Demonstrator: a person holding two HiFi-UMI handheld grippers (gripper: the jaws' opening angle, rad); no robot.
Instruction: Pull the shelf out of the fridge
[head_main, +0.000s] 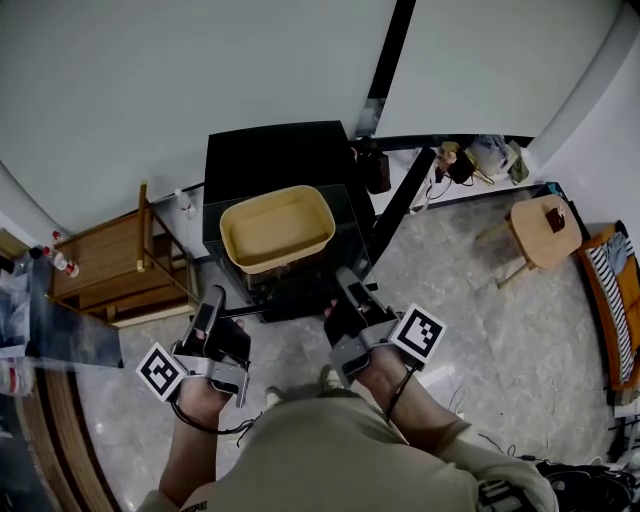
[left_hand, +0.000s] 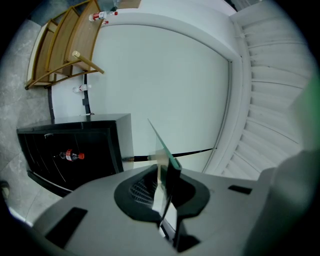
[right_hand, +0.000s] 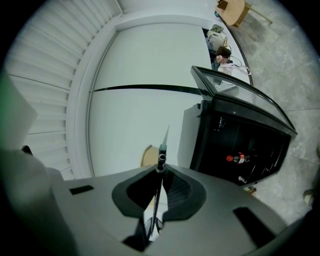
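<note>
A clear glass shelf (head_main: 352, 238) is held level in front of the black fridge (head_main: 275, 155), with a beige plastic tub (head_main: 278, 228) resting on it. My left gripper (head_main: 214, 308) is shut on the shelf's near left edge, and my right gripper (head_main: 346, 290) is shut on its near right edge. In the left gripper view the glass shelf (left_hand: 161, 145) runs edge-on out from between the pads of my left gripper (left_hand: 163, 176). In the right gripper view the glass shelf (right_hand: 162, 150) stands pinched in my right gripper (right_hand: 159, 176), with the tub (right_hand: 146, 156) just behind it.
The fridge door (head_main: 402, 205) hangs open to the right. Inside the fridge (left_hand: 75, 150) lies a cola bottle (left_hand: 70, 156). A wooden rack (head_main: 110, 265) stands at the left, a round wooden stool (head_main: 545, 230) at the right, and an orange seat (head_main: 617, 300) at the far right edge.
</note>
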